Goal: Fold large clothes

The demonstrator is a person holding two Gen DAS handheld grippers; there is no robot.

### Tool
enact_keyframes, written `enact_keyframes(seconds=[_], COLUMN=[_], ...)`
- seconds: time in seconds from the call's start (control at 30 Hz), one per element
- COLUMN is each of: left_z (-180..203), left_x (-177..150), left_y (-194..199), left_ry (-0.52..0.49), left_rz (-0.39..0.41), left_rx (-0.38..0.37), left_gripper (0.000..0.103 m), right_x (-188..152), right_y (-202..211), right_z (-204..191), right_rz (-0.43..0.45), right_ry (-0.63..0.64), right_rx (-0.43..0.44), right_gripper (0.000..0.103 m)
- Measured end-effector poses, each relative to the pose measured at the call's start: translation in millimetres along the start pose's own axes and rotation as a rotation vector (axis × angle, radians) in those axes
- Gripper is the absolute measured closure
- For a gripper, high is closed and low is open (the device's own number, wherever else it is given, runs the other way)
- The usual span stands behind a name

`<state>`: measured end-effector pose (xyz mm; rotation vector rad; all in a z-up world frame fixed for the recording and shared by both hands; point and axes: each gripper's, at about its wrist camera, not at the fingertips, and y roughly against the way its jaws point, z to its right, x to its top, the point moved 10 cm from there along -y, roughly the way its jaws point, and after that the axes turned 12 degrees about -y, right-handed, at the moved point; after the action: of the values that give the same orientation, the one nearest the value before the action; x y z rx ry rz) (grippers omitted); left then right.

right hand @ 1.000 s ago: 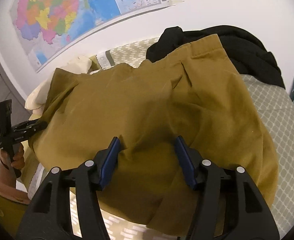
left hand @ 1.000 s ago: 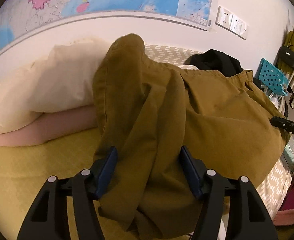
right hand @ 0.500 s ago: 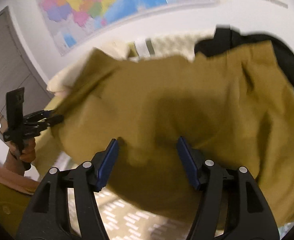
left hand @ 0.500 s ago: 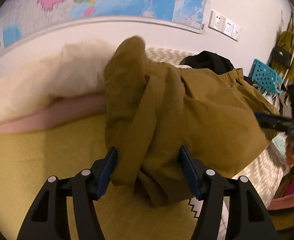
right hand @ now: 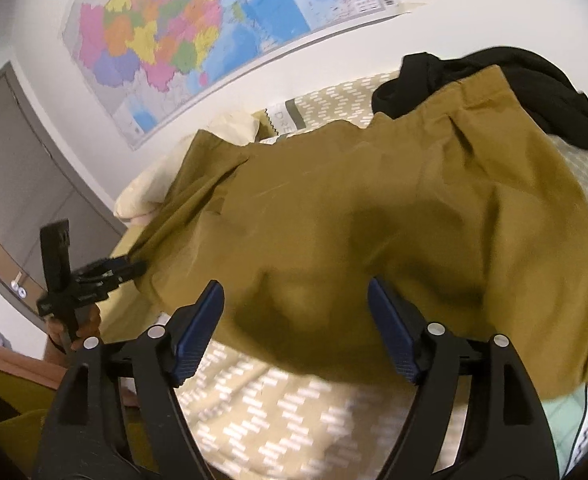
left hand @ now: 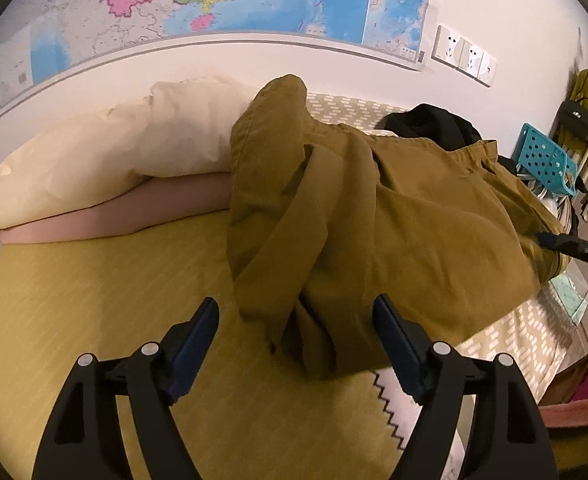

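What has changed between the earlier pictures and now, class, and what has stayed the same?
Both grippers have drawn back from the mustard-brown garment. The left gripper and right gripper have just been opening their jaws, and the pads press on no cloth, so the garment is let go. Its near edge, earlier running past the fingers, now ends between them. The cream pillow, black garment and wall map stayed put.

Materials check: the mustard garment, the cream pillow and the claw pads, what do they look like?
Mustard garment: woven cotton-like twill, matte; stitched hems, soft heavy creases.
Cream pillow: smooth plain fabric cover, slight sheen, puffy, so probably fibre-filled.
Left claw pads: dark blue, matte, likely rubber or soft plastic; ribbed on the right claw. Arms: black hard plastic, metal rivets.
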<state>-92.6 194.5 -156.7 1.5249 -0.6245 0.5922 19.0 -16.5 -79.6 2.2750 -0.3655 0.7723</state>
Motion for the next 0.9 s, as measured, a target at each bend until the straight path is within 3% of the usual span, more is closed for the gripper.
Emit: enact_keyframes(seconds=[0.33,0.6,0.9], left_z=[5.8,26.7,49.9], left_x=[-21.0,-38.6,-37.7], left_y=[8.9,7.3,-2.2], left_ry=[0.026,0.064,0.086], left_rz=[-0.028,-0.059,-0.075], left_rx=[-0.021,-0.151,-0.27], left_gripper=[0.024,0.024,0.022], right_x=[-25.0,-45.7,-31.5], right_y=[34.0,47.9,53.5], right_z=[13.6,55.3,98.2], right_rz=[0.004,0.002,0.077], right_ry=[-0.108,-0.277,-0.432], right_rx=[0.054,0.039,-0.026], right_gripper=[0.019,0.018,0.016])
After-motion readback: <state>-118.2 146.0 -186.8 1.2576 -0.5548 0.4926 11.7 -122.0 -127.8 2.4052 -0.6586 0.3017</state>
